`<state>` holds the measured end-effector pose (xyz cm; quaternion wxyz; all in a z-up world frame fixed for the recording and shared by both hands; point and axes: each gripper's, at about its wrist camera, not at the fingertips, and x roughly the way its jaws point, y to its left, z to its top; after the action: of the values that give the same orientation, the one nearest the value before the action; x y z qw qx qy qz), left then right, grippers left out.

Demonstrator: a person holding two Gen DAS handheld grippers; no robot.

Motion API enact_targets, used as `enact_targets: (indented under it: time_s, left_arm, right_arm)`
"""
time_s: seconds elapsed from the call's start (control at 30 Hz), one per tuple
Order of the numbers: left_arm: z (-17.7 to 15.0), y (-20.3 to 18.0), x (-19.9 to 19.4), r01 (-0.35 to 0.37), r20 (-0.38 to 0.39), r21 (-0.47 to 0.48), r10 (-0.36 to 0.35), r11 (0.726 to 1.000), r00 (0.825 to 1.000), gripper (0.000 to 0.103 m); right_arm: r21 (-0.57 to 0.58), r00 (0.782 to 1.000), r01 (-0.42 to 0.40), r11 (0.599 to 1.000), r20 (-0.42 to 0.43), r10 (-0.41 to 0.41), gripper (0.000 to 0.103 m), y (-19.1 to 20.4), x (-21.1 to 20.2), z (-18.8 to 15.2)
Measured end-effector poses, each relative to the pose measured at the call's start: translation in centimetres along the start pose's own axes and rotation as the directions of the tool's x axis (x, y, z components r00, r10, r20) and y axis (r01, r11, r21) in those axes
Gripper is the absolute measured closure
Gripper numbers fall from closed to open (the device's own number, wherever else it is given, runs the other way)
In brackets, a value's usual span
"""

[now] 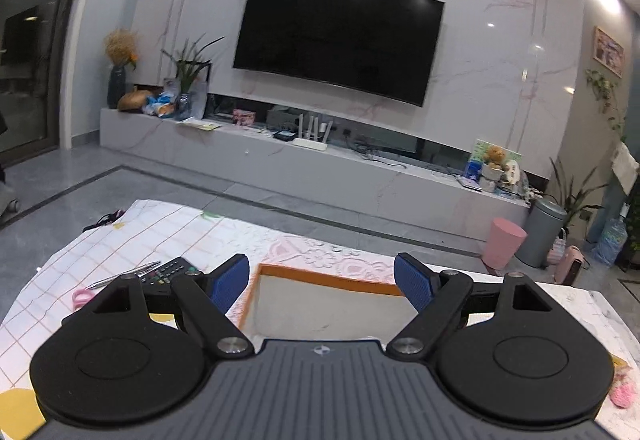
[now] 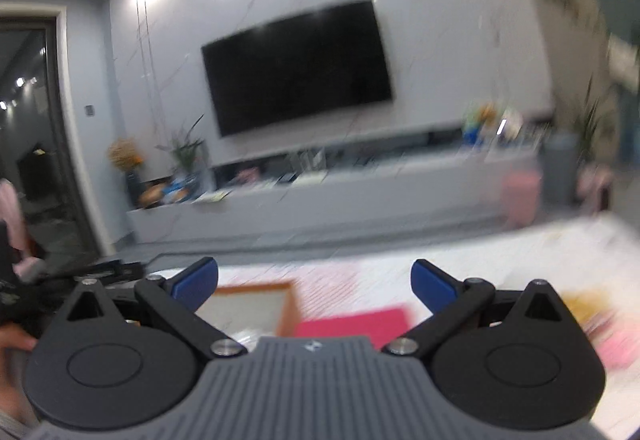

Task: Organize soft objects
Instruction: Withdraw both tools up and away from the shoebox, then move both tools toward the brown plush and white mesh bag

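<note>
My left gripper [image 1: 322, 280] is open and empty, held over an orange-rimmed box [image 1: 332, 278] on the table; the box's pale inside shows between the blue pads. A small pink knitted thing [image 1: 624, 392] lies at the table's right edge. My right gripper [image 2: 314, 284] is open and empty; this view is blurred. In it the same orange-rimmed box [image 2: 286, 304] lies below the left finger, with a bright pink flat object [image 2: 352, 322] just right of it. A pale pink soft shape [image 2: 624, 344] and a yellow patch [image 2: 588, 302] lie at the right.
The table wears a grid-patterned cloth [image 1: 160, 236]. A black remote [image 1: 168, 270], a pen [image 1: 124, 276] and pink-handled scissors [image 1: 82, 296] lie at left. Beyond stand a TV [image 1: 340, 36], a low cabinet [image 1: 320, 168], a pink bin [image 1: 502, 242] and a grey bin [image 1: 540, 232].
</note>
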<state>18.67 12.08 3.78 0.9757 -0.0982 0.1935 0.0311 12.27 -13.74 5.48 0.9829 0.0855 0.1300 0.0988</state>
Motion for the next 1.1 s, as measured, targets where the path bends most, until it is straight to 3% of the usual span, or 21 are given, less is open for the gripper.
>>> enact_targets:
  time_s: [0.1,0.27,0.43,0.57,0.7,0.8,0.87,0.97,1.1]
  left_arm:
    - [0.5,-1.4,-1.0,0.020,0.013,0.019,-0.020,1.000,1.000,0.007]
    - [0.7,-3.4,-2.6,0.079,0.028,0.053,-0.080,0.995,0.996,0.007]
    - [0.6,-5.2,-3.6,0.145,0.025,0.047,-0.147,0.988,0.989,0.007]
    - [0.1,-6.7,-3.7,0.226,-0.010,0.043,-0.226,0.973,0.974,0.007]
    - [-1.5,-9.0,-4.1,0.302,-0.015,0.114,-0.303,0.946,0.953,0.007]
    - [-3.4,-11.5,-4.2,0.364,-0.051,0.165,-0.360,0.917,0.931,0.007]
    - [-4.8,-13.2,-4.1,0.404,-0.073,0.182,-0.397,0.896,0.915,0.007]
    - [-7.2,-15.9,-4.2,0.457,-0.104,0.257,-0.446,0.852,0.889,0.007]
    - [-10.5,-17.9,-4.2,0.478,-0.108,0.341,-0.472,0.809,0.875,0.007]
  right_arm:
    - [-0.077,0.998,0.048,0.996,0.048,-0.044,0.002,-0.9,-1.6,0.9]
    - [-0.091,0.987,0.130,0.987,0.101,-0.121,0.002,-2.8,-3.3,1.8]
    - [-0.122,0.979,0.190,0.974,0.099,-0.179,0.003,-4.4,-3.6,2.5]
    - [-0.103,0.978,0.183,0.978,0.122,-0.170,0.002,-6.6,-4.1,2.4]
    - [-0.132,0.975,0.213,0.968,0.092,-0.202,0.003,-8.7,-4.4,2.6]
    - [-0.226,0.942,0.331,0.916,0.131,-0.308,0.002,-9.8,-4.2,2.2]
    - [-0.273,0.923,0.384,0.882,0.112,-0.367,0.003,-10.8,-3.6,1.7]
    - [-0.275,0.893,0.443,0.853,0.057,-0.446,0.003,-12.8,-2.5,1.1]
    - [-0.200,0.860,0.475,0.857,-0.099,-0.500,0.003,-15.3,-0.7,0.2]
